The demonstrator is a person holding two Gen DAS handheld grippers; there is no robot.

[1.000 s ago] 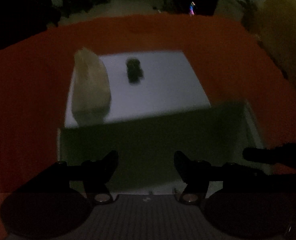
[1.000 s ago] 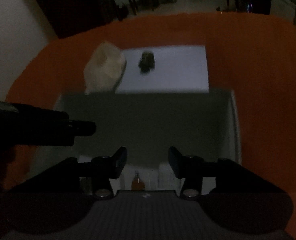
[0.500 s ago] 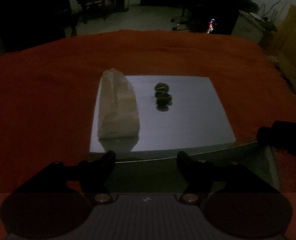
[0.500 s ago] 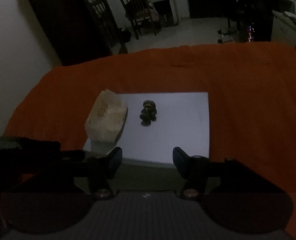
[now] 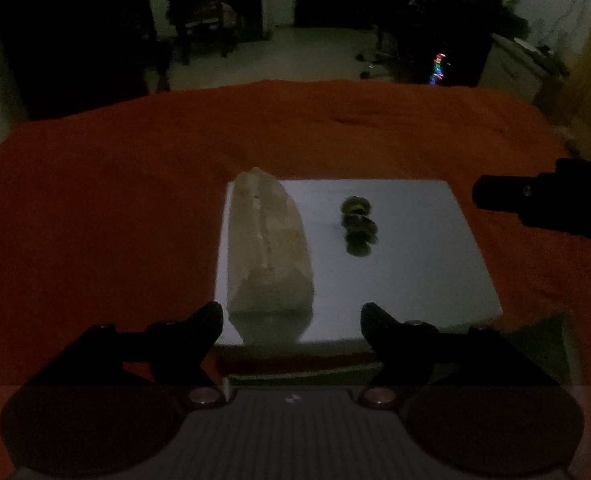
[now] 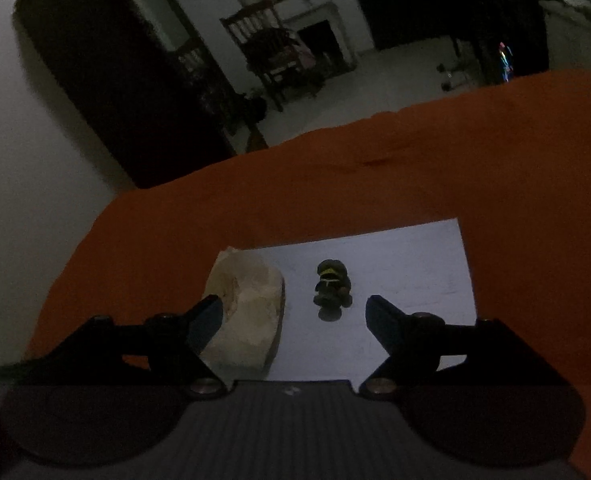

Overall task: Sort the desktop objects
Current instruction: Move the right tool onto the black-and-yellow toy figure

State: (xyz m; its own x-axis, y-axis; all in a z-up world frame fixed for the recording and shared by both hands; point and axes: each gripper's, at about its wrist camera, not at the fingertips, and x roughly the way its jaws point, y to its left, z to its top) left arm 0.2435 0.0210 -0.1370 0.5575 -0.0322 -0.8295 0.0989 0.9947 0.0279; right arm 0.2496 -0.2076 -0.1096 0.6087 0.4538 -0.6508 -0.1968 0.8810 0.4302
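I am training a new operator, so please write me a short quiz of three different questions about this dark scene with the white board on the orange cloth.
1. True or false: the left gripper is shut on the pale block.
2. Which lies to the right of the pale block on the white board? A) a spoon B) a small dark figure C) a cup
3. Fill in: the board rests on an ______ cloth.

Key: 1 false, both it and the right gripper are open and empty. 2 B. 3 orange.
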